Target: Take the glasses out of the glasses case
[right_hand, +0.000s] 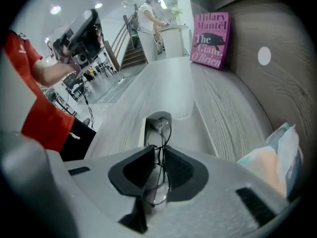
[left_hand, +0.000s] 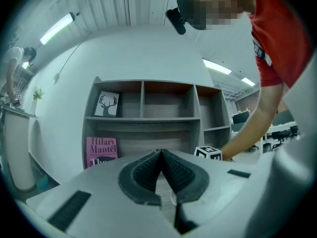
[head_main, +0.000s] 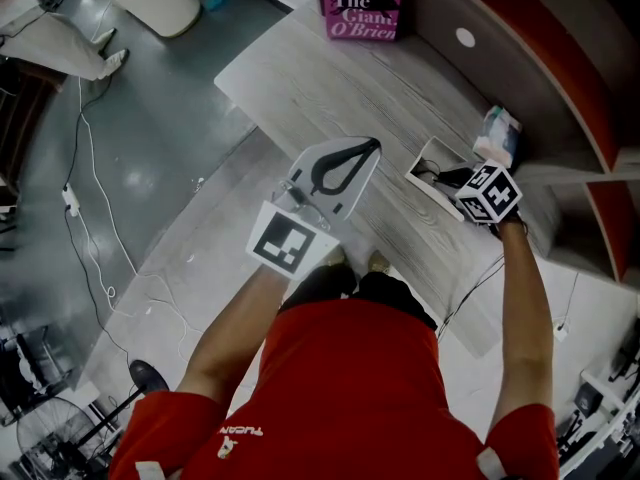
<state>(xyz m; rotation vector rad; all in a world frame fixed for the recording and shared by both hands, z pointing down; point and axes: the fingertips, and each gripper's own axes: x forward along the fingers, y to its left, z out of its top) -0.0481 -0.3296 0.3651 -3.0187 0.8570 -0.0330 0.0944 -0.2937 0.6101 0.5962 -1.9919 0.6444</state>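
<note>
The white glasses case [head_main: 421, 168] lies open on the grey wood table [head_main: 350, 78], near the shelf unit. In the right gripper view, thin wire-framed glasses [right_hand: 161, 133] stand in the case [right_hand: 157, 116]. My right gripper [right_hand: 157, 167] points steeply down into the case, and its pads are closed against the frame on both sides. In the head view, its marker cube [head_main: 488, 193] hides the jaws. My left gripper [head_main: 372, 148] hangs level over the table's near edge, left of the case. It is shut, with its tips touching and nothing between them [left_hand: 159, 153].
A pink book [head_main: 362, 3] stands at the far end of the table. A soft plastic packet [head_main: 497, 133] lies right beside the case, against the shelf unit [head_main: 560, 58]. The table's near edge drops to the floor, where cables lie.
</note>
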